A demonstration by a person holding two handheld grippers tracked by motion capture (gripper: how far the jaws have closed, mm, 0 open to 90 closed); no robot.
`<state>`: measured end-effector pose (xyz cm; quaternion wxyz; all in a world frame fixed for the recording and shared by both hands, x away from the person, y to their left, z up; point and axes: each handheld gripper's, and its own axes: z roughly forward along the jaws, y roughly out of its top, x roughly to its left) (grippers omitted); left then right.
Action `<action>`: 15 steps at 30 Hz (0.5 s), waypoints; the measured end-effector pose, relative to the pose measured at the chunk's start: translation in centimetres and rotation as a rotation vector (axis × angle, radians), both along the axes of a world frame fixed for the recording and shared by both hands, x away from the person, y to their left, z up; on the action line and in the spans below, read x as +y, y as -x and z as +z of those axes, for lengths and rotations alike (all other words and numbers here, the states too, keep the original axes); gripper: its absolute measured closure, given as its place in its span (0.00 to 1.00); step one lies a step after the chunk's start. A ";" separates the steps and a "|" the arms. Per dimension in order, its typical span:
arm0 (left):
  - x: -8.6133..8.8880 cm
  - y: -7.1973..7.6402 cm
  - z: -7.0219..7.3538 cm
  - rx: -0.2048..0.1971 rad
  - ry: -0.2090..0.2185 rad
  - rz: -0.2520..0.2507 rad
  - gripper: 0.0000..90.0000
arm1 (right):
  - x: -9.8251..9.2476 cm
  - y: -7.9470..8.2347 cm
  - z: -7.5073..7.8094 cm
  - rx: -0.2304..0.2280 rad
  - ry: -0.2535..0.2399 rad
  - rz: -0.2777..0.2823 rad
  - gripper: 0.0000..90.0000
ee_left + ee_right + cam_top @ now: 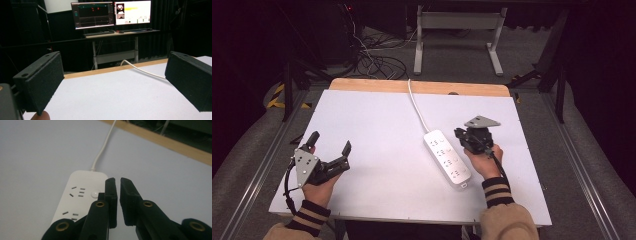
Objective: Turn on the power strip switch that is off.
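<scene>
White strip (447, 157): power strip flat on the desk (377, 165), right of centre, running from mid-desk toward the near edge; cord (416, 107) leading off over the far edge.
Risk: nearly closed right fingers so close to the strip's far end could nudge or skew it on the smooth top; a poke at the round button (94, 194) could miss and slip onto the sockets.
Second risk: cord could drag and swing the strip if its body gets pushed.
Right gripper (460, 134): just beside the strip's far end, toward the right edge; fingers (111, 195) almost pressed together, a thin slit between, pinching nothing.
Left gripper (331, 145): near the left edge, well apart from the strip; fingers (45, 80) spread wide, holding nothing.
</scene>
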<state>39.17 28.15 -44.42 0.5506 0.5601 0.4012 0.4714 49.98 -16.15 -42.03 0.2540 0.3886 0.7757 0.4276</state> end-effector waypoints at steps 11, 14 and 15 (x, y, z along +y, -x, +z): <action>-0.1 -0.2 0.0 0.005 0.005 0.002 0.03 | -6.2 5.9 0.0 -0.306 -0.199 -0.098 0.97; -0.1 -0.1 0.0 -0.001 -0.003 0.000 0.03 | -7.2 6.4 -0.4 -0.360 -0.266 -0.149 0.82; -0.2 -0.1 0.0 0.000 -0.003 -0.002 0.03 | -7.3 6.5 -0.6 -0.372 -0.269 -0.159 0.75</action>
